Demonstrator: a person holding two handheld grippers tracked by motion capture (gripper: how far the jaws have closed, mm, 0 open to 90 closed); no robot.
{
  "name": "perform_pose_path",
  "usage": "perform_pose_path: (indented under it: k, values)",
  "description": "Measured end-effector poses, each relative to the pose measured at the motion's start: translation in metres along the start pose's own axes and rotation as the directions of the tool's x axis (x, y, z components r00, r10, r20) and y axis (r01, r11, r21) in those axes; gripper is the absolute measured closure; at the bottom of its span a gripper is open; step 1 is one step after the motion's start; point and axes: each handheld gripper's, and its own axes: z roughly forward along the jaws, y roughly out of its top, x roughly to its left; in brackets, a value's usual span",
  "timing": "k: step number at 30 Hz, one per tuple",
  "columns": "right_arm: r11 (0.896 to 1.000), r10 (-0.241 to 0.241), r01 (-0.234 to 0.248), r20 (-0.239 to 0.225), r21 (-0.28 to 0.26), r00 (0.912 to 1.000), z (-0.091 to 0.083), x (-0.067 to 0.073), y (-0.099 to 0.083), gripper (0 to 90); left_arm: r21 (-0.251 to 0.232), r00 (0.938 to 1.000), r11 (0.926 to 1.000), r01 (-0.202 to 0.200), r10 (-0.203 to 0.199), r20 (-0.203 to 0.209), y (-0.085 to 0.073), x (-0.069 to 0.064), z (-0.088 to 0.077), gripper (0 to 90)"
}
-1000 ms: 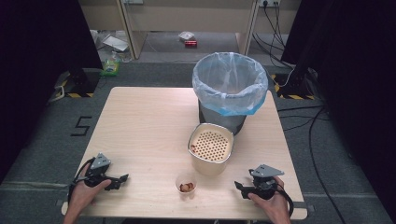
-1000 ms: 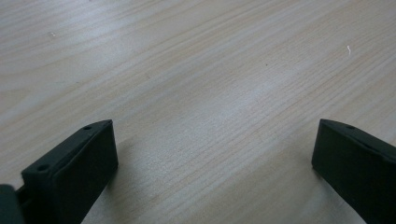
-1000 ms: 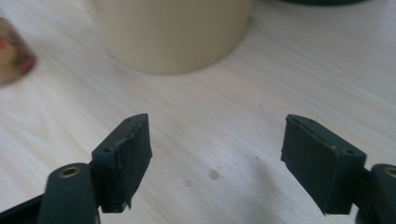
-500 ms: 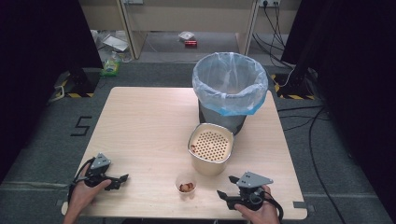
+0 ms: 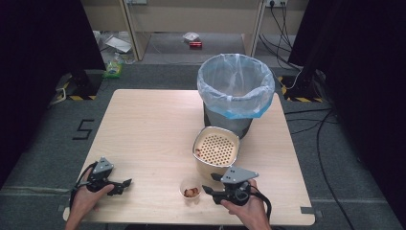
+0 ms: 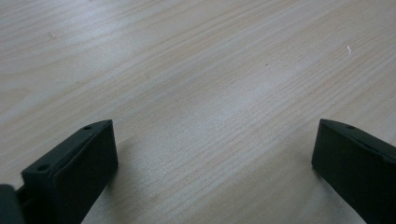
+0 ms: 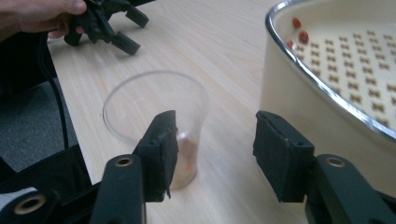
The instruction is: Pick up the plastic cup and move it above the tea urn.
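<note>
The cup [image 5: 191, 188] now sits near the right gripper [image 5: 209, 184], seemingly untouched.

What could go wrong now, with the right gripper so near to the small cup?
1. The right gripper is open, and one jaw already overlaps the clear cup in the right gripper view. A push could tip this light cup and spill the reddish bits inside.
2. The perforated basket stands close beside the cup, so the other jaw may bump its wall.
3. The cup sits near the table front edge and might slide off.
</note>
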Motion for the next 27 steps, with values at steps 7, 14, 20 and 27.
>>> perform_pose_path:
  k: [7, 14, 20, 27]
  values:
    - [0.999, -0.032, 0.032, -0.019, 0.004, 0.9993, 0.015, 0.004, 0.015, 57.7, 0.000, 1.0000, 1.0000, 0.000, 0.000, 0.000, 0.000, 0.000, 0.000, 0.0]
    - [0.996, -0.034, 0.037, -0.038, 0.076, 0.9987, 0.034, 0.002, 0.017, 59.8, 0.000, 1.0000, 1.0000, 0.000, 0.000, 0.000, 0.000, 0.000, 0.000, 0.0]
    - [0.991, -0.022, 0.031, -0.066, 0.131, 0.9976, 0.041, -0.003, 0.006, 70.6, 0.000, 1.0000, 1.0000, 0.000, 0.000, 0.000, 0.000, 0.000, 0.000, 0.0]
    - [0.991, -0.049, 0.060, -0.091, 0.117, 0.9946, 0.038, -0.002, 0.002, 81.2, 0.000, 1.0000, 1.0000, 0.000, 0.000, 0.000, 0.000, 0.000, 0.000, 0.0]
